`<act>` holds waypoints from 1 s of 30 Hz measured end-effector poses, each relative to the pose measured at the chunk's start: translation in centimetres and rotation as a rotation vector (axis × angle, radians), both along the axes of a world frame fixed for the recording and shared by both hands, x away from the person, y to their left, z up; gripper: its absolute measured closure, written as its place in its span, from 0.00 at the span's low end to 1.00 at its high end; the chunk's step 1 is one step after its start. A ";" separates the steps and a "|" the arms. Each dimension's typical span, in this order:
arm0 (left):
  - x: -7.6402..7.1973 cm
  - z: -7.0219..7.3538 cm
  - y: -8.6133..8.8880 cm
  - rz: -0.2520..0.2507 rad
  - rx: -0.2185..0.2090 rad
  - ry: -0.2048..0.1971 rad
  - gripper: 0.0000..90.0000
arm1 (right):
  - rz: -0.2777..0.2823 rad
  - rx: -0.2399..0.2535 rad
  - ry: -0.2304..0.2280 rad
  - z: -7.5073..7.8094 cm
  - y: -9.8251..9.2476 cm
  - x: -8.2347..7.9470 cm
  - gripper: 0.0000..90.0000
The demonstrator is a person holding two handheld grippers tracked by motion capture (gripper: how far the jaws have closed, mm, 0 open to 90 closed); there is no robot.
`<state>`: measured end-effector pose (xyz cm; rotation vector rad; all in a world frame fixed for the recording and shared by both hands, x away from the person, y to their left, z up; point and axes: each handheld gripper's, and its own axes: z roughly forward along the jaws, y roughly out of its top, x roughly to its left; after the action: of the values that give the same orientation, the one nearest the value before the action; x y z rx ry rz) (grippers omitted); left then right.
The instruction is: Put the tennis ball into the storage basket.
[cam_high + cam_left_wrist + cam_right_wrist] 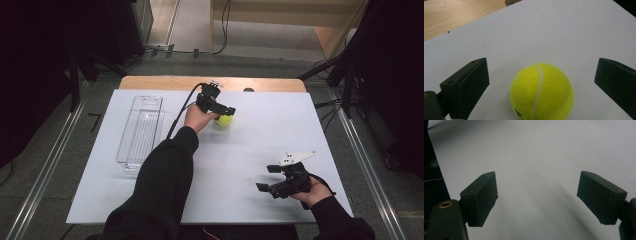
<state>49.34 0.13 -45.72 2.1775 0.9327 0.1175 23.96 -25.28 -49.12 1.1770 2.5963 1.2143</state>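
While the white tabletop (260,135) is carrying everything in this scene, we are working near its far middle, where the left gripper (226,113) is straddling the yellow tennis ball (224,120). To the left of that spot, the clear plastic tray (141,131) is lying lengthwise on the surface, well apart from the ball. Near the front right corner, the right gripper (269,178) is hovering with its jaws spread wide and nothing between them, as the right gripper view confirms (537,195). In the left gripper view, the left gripper's (541,82) jaws are standing wide apart, and the ball (541,92) is resting on the table between them, touching neither pad. We judge that we are either lining up a grasp or letting the ball go; the pictures are not settling which. If we are grasping, we are wanting the ball centred between the pads, which it nearly is, and the pads closing across its widest part. A felt ball is rolling easily, so we are closing slowly and squarely, keeping both pads low enough to avoid squeezing it upward.
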 end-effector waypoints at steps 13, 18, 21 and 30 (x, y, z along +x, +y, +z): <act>-0.2 -1.1 -0.2 -0.001 -0.001 0.008 0.00 | 0.001 -0.001 0.000 0.0 0.0 0.0 0.16; -0.3 -1.6 0.0 -0.001 -0.020 0.014 0.00 | 0.003 -0.001 -0.001 0.0 0.0 0.0 0.16; -0.4 -2.0 0.0 -0.001 -0.020 0.019 0.00 | 0.001 -0.002 0.001 0.0 0.0 0.0 0.16; -0.6 -3.0 -0.4 -0.014 0.026 0.018 0.00 | 0.001 -0.001 0.000 0.0 0.0 0.0 0.16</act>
<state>48.74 -0.30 -48.70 2.2121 0.9302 0.1036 23.94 -25.26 -49.13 1.1754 2.5982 1.2125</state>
